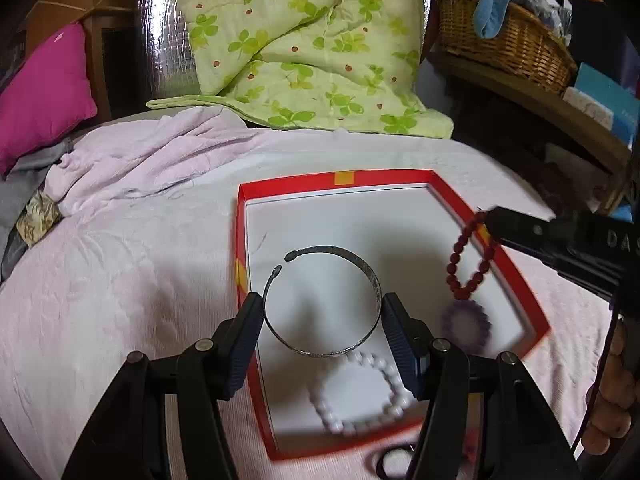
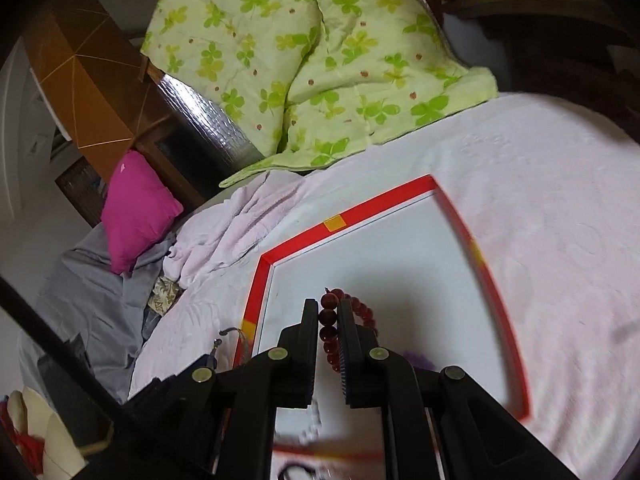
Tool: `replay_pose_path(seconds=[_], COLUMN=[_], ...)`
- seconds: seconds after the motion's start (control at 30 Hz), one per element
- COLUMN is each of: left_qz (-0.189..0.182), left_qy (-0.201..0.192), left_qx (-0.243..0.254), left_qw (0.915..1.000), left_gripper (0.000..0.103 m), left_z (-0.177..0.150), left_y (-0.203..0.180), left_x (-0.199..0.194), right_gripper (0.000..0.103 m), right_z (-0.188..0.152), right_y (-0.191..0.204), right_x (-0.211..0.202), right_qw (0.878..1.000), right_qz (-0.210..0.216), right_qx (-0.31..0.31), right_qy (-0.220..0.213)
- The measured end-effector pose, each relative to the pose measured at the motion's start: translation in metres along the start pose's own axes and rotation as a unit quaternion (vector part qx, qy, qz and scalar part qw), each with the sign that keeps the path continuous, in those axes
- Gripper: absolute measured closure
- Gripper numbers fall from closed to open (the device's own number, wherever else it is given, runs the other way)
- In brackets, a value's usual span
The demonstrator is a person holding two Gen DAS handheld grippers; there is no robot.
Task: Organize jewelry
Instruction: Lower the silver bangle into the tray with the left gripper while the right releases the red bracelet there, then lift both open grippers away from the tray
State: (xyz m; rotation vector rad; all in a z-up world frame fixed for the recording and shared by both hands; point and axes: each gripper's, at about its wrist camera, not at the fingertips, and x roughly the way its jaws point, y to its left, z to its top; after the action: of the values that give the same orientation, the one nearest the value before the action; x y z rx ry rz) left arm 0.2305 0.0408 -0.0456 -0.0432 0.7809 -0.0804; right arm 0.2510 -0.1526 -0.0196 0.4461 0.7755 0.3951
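Left claw [image 1: 322, 312]: its two pads press on the two sides of the silver bangle [image 1: 320, 300]. It is gripping the bangle and holds it up over the box [image 1: 400, 178].

Right claw [image 2: 329, 320]: pinched tight on the red beads [image 2: 328, 320]. Some beads sit between the pads. The rest of the loop hangs down under the tip, as the left view shows [image 1: 466, 264].

Step, my guess: both pieces are being carried into the box to be laid down.

How to do it well, left: go down slowly until the bangle is just above the white floor of the box. Then open the pads a little. The bangle is round and hard, so it may roll or slip if dropped from high up.

How to do it well, right: lower the hanging loop first so it touches the floor. Then let go, so the beads do not swing or pile up.

Bangle and claw: right between the left pads, with its open gap pointing away from the claw.

White beads [image 1: 360, 392]: under the left claw, on the box floor, close to the camera.

Purple ring [image 1: 466, 324]: to the right of the left claw, below the red beads, also in the box.

Free spot: past both claws, the far part of the box floor is bare.

Box: lies on the pink cloth [image 1: 120, 280].
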Motion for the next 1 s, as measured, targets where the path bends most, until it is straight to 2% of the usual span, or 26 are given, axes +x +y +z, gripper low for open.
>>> replay_pose_path(seconds=[0.2,0.4,0.47,0.6,0.67,0.7,1.0], left_qz=[0.008,0.013,0.018,0.035,0.043,0.048,0.085], left_qy=[0.028,0.056,0.062,0.059,0.053,0.048,-0.008], left_qx=[0.005,0.009,0.017,0.042,0.052,0.056,0.112], left_qw=[0.9996,0.9983,0.9978,0.9967,0.9963,0.9961,0.9900], left_gripper=[0.041,0.040,0.040,0.040,0.040,0.040,0.036], left_z=[0.006,0.003,0.002,0.001,0.001,0.000,-0.017], left_y=[0.000,-0.006,-0.011,-0.019,-0.023,-0.026,-0.048], left_x=[0.033,0.051,0.052,0.041,0.032,0.026,-0.039], right_gripper=[0.092,0.092,0.090,0.084,0.072,0.071,0.070], right_z=[0.021,0.024,0.024,0.024,0.024,0.024,0.015], right_y=[-0.010,-0.030,-0.035,-0.049,-0.053,-0.053,-0.045], right_x=[0.048,0.068,0.068,0.058,0.049,0.043,-0.028], right_qw=[1.000,0.998,0.998,0.996,0.995,0.995,0.997], right_qz=[-0.001,-0.018,-0.030,-0.050,-0.057,-0.058,-0.069], right_qx=[0.024,0.055,0.058,0.076,0.076,0.075,0.038], right_qy=[0.010,0.022,0.023,0.025,0.019,0.015,-0.018])
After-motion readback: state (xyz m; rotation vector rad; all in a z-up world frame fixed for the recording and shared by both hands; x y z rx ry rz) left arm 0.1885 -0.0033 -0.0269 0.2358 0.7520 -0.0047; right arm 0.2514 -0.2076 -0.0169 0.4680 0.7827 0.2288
